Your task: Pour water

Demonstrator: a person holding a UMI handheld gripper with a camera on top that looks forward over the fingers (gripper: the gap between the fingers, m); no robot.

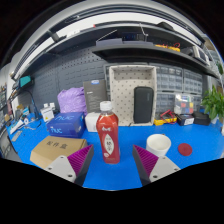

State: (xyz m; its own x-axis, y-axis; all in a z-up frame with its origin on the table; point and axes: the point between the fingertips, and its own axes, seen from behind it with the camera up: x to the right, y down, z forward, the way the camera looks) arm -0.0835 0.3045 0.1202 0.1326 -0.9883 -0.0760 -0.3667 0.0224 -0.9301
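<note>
Bottle (108, 133) stands upright on the blue surface (120, 170), between your open tongs (112, 163) with gaps either side, ready for gripping; cup (158, 145) waits just right, its red cap (184, 149) off beside it.

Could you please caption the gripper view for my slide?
Open gripper facing a red-capped bottle of red liquid standing between its fingers on the blue table, white cup beyond.
</note>
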